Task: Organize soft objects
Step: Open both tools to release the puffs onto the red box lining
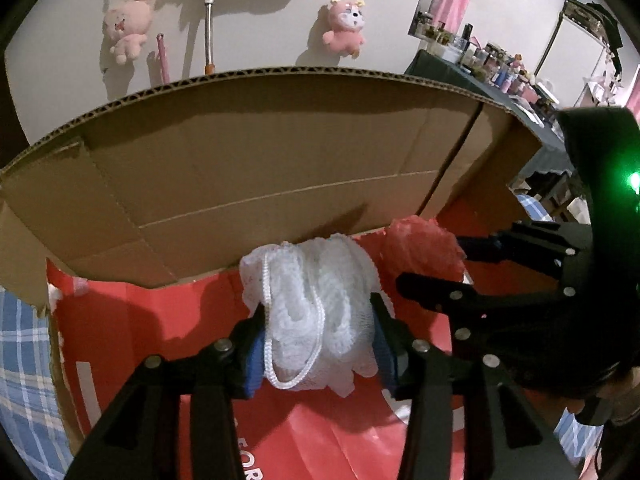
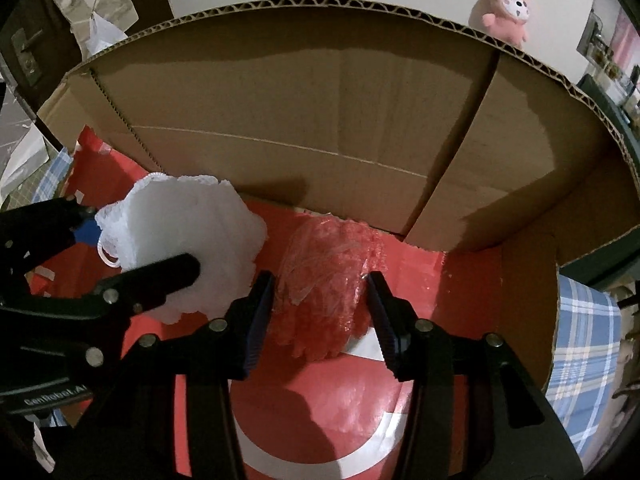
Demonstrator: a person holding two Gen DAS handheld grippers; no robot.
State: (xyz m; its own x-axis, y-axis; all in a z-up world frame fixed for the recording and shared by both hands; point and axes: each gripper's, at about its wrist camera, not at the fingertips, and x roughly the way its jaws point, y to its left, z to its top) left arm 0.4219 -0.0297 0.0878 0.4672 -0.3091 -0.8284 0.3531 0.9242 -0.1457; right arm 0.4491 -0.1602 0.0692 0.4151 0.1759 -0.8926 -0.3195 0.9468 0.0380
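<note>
A white mesh bath pouf [image 1: 312,280] with a white cord loop sits between the blue pads of my left gripper [image 1: 318,308], which is shut on it low inside an open cardboard box [image 1: 280,160]. Just to its right, a red mesh pouf [image 1: 420,240] is held by my right gripper [image 1: 432,260]. In the right wrist view the red pouf [image 2: 324,264] fills the gap of my right gripper [image 2: 320,280], both pads touching it, close over the box's red printed floor [image 2: 320,420]. The white pouf [image 2: 188,232] and left gripper [image 2: 140,240] are at left.
Tall brown walls of the cardboard box [image 2: 320,100] rise ahead and to the right. Blue plaid cloth [image 2: 580,340] lies outside the box. Two pink plush toys [image 1: 346,26] [image 1: 126,26] hang on the wall behind. A cluttered dark table [image 1: 500,72] stands at the far right.
</note>
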